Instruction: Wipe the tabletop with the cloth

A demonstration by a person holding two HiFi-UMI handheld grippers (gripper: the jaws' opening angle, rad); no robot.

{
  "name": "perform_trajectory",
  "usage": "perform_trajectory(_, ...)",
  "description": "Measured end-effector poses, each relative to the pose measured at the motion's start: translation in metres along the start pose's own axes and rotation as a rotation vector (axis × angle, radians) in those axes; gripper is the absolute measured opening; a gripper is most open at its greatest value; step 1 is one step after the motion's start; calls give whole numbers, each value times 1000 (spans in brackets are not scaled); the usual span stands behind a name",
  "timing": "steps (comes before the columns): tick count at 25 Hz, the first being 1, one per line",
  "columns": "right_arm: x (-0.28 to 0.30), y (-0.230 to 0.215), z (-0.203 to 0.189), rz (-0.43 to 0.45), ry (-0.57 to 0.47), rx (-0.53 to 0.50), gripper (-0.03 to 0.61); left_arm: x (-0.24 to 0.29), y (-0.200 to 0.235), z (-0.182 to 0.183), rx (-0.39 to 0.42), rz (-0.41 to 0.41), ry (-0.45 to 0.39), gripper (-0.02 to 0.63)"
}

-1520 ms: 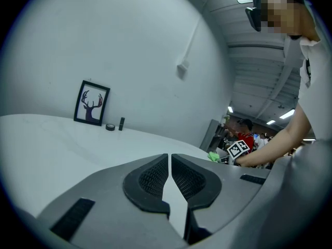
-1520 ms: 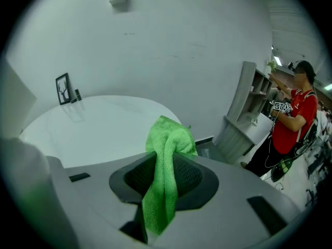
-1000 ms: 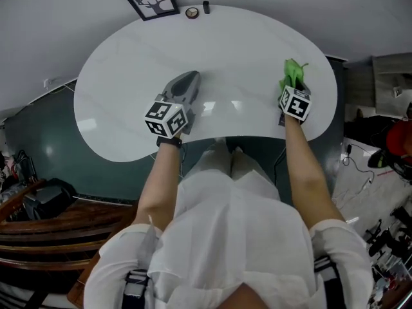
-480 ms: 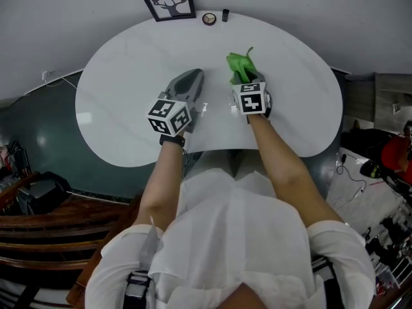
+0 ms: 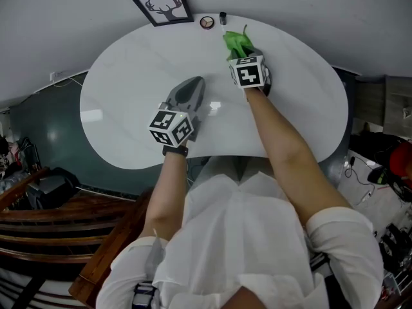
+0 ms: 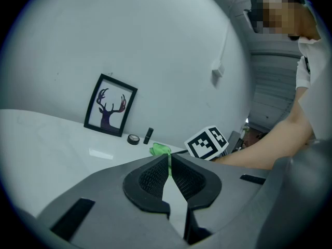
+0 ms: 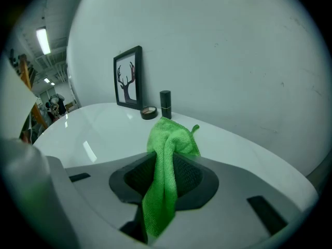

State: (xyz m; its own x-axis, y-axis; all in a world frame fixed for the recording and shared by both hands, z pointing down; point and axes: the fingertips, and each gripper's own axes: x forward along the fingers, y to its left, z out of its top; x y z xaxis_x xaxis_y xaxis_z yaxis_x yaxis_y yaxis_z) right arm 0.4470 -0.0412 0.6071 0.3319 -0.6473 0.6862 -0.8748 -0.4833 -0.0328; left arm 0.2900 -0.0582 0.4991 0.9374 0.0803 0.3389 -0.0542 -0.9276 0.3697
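My right gripper (image 5: 243, 51) is shut on a green cloth (image 5: 237, 42), whose free end rests on the white oval tabletop (image 5: 129, 82) near its far edge. In the right gripper view the cloth (image 7: 167, 154) is pinched between the jaws and bunches out past their tips (image 7: 165, 162). My left gripper (image 5: 190, 90) lies low over the middle of the table, shut with nothing in it; its jaws meet at the tips (image 6: 169, 161). From the left gripper view, the cloth (image 6: 160, 149) shows beyond the tips, beside the right gripper's marker cube (image 6: 207, 142).
A framed deer picture (image 5: 161, 4) leans on the wall at the table's far edge. A small round tin (image 5: 206, 22) and a small dark tube (image 5: 223, 18) stand beside it, just beyond the cloth. Dark wooden furniture (image 5: 58, 230) sits at the lower left.
My right gripper has carried the cloth from the table's right side leftward and then away toward the far edge. The left gripper has stayed put over the middle.
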Motion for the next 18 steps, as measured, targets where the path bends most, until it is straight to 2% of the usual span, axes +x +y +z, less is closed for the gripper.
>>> perform_trajectory(4,-3,-58,0,-38,-4,14,87,20,-22,-6,6,6,19,28)
perform_trajectory(8,-19,-132,-19,-104,7,72,87,45,-49,-12,14,-6,40,28)
perform_trajectory(18,-119,-292,-122,-271,5,212,87,113,-123,-18,27,-58,40,28)
